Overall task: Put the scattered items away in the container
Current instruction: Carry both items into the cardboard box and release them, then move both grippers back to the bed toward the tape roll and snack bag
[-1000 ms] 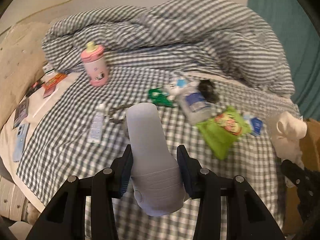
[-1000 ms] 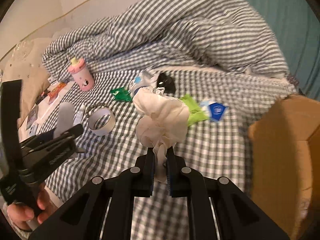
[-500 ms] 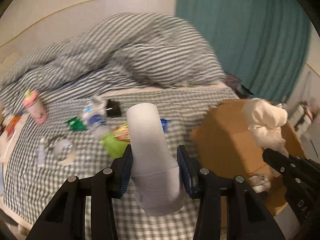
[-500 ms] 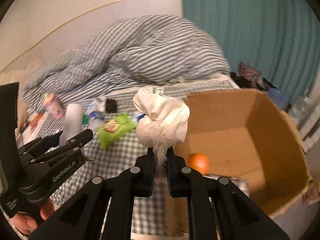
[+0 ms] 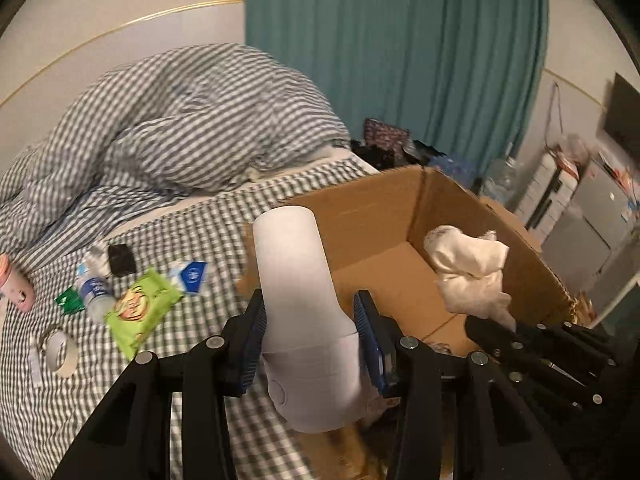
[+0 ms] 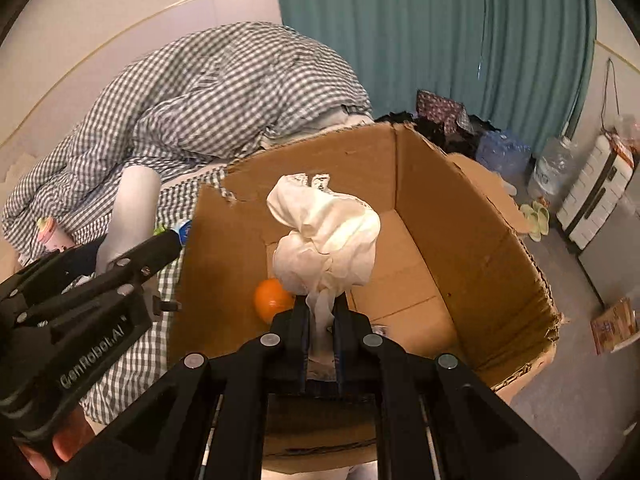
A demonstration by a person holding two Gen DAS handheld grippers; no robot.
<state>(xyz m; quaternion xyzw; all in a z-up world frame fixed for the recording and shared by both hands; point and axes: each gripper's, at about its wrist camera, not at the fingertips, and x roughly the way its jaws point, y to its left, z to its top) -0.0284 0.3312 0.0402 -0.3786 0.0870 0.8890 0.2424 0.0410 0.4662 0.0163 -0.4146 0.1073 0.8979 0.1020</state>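
My left gripper (image 5: pixel 310 312) is shut on a pale grey bottle (image 5: pixel 304 300), held at the near left edge of the open cardboard box (image 5: pixel 376 208). My right gripper (image 6: pixel 322 308) is shut on a crumpled white cloth (image 6: pixel 324 236) and holds it over the inside of the box (image 6: pixel 472 240). The cloth also shows in the left wrist view (image 5: pixel 468 272). An orange (image 6: pixel 272 298) lies on the box floor. The left gripper and bottle (image 6: pixel 130 216) show at the left of the right wrist view.
On the checked bed sheet (image 5: pixel 200 240) lie a green snack packet (image 5: pixel 142 312), a blue packet (image 5: pixel 192 274), a small bottle (image 5: pixel 94 290), a black item (image 5: pixel 122 260), a tape roll (image 5: pixel 60 350) and a pink bottle (image 5: pixel 16 290). A bunched duvet (image 5: pixel 192 120) lies behind. Teal curtain (image 5: pixel 400 60) at the back.
Both grippers have swung right from the bed to the box. The cloth now hangs over the box interior and the grey bottle is at the box's near edge.
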